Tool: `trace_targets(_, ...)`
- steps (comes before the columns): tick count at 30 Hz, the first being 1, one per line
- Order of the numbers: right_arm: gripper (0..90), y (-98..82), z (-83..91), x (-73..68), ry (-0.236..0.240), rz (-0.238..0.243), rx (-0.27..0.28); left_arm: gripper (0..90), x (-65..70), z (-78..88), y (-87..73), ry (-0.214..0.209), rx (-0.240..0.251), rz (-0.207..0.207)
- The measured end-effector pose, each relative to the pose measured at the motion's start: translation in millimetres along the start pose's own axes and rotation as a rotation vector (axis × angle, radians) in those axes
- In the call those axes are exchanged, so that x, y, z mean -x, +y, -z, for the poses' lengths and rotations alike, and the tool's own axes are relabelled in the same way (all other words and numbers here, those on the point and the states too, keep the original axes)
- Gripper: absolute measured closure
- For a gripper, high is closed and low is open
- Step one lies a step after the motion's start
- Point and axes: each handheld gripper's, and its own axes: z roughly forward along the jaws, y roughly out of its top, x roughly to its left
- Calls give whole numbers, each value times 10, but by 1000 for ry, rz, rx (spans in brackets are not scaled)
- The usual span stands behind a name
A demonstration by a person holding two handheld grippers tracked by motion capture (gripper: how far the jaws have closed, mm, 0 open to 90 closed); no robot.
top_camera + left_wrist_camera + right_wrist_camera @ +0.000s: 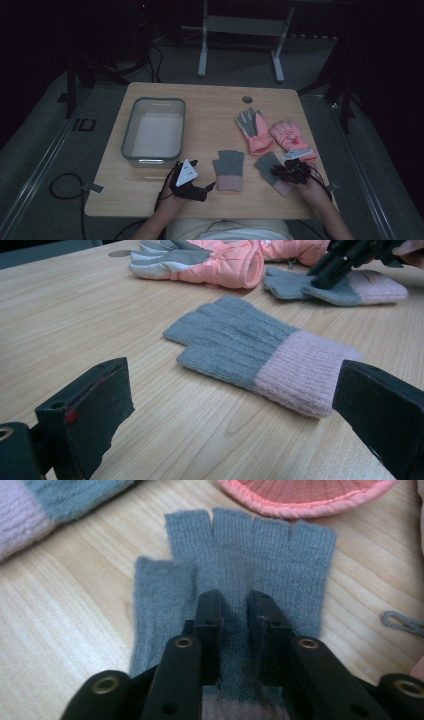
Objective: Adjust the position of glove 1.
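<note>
Two grey knit fingerless gloves with pink cuffs lie flat near the table's front edge. My right gripper [276, 171] [235, 600] points down onto the right knit glove [267, 162] [250, 550]. Its jaws stand close together and pinch a ridge of grey fabric just below the finger stubs. The left gripper view has this gripper [325, 275] pressing on that glove [287, 284] at the far right. My left gripper [207, 187] [235, 390] rests low on the table, wide open, with nothing between its jaws. The left knit glove [229, 167] [240, 347] lies just ahead of it.
Two pink padded gloves [255, 132] [289, 136] [220, 262] lie behind the knit pair; one cuff [305, 495] nearly touches the right knit glove's fingertips. A clear plastic bin [129, 135] stands at the left on the wooden table [210, 110]. A small metal clip [400, 622] lies right of the glove.
</note>
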Motion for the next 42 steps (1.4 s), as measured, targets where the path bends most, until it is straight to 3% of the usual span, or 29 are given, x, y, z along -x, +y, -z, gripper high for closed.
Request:
trace_targets(2,805,-4,34,-92,-19,-10,-8,22,-3,5,-1,-1,3,-2)
trace_targets(4,821,3,98,-156,-25,-51,5,22,1,4,-1,-1,3,-2)
trace_targets(9,844,117,456,-308,-63,-159,109,22,3,6,-2,8,4,0)
trace_targets(13,846,206,679,-416,-113,-198,156,22,10,11,-3,9,4,-11)
trace_targets(17,847,172,763,-511,-131,-316,195,22,8,7,-2,7,2,-11)
trace_targets(21,847,125,709,-633,-198,-360,182,22,8,8,-2,5,4,-11)
trace_targets(25,847,60,598,-671,-249,-423,171,22,14,6,-2,5,3,-16)
trace_targets(29,845,9,451,-672,-277,-438,147,22,11,5,-2,1,3,-15)
trace_targets(37,838,-83,191,-571,-290,-502,123,22,17,4,-1,4,-1,-19)
trace_targets(42,762,-127,62,-512,-303,-518,108,22,19,4,-1,4,-1,-19)
